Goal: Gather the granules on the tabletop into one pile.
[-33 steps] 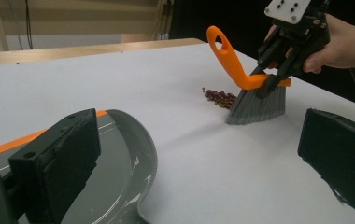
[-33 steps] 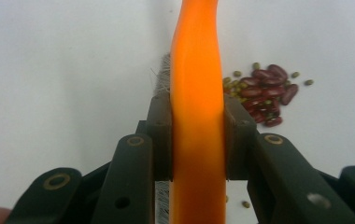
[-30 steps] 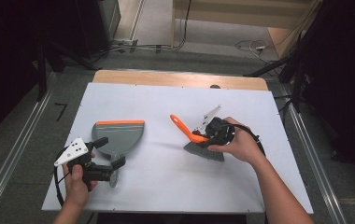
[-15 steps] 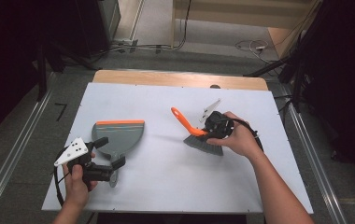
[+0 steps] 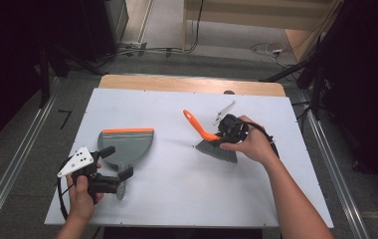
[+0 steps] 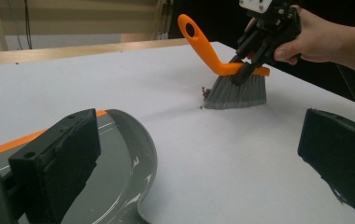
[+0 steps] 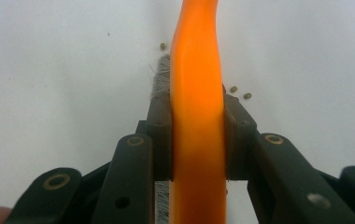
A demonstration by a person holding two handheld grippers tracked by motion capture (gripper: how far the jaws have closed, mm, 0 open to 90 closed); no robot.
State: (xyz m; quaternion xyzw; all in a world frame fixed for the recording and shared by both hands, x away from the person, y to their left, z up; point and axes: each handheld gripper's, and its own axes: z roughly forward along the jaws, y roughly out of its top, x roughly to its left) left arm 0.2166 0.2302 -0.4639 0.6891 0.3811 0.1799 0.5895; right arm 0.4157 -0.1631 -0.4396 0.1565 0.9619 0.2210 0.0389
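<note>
**Hand brush clamped on the white table, dustpan waiting beside it**

The hand brush (image 5: 212,140) stands on the white table (image 5: 187,199), right of centre, with its grey bristles (image 6: 236,93) down on the surface and its orange handle (image 7: 196,93) rising up and away toward the far left. The right gripper (image 5: 225,135) is clamped on the orange back of the brush; in the right gripper view both black jaws press flat against the two sides of the orange plastic. A few small dark crumbs (image 7: 240,92) lie on the table just beside the bristles, and the left gripper view shows a little cluster of them (image 6: 206,93) at the bristles' near edge.

Well apart to the left lies the grey dustpan (image 5: 127,147), its orange-lipped edge turned toward the far side of the table and its handle pointing toward the person. The left gripper (image 5: 120,167) sits at that handle with its jaws apart; in the left gripper view one jaw hangs over the pan's rim (image 6: 143,154) and the other stands off over bare table. Whether either jaw touches the pan cannot be told.
</note>
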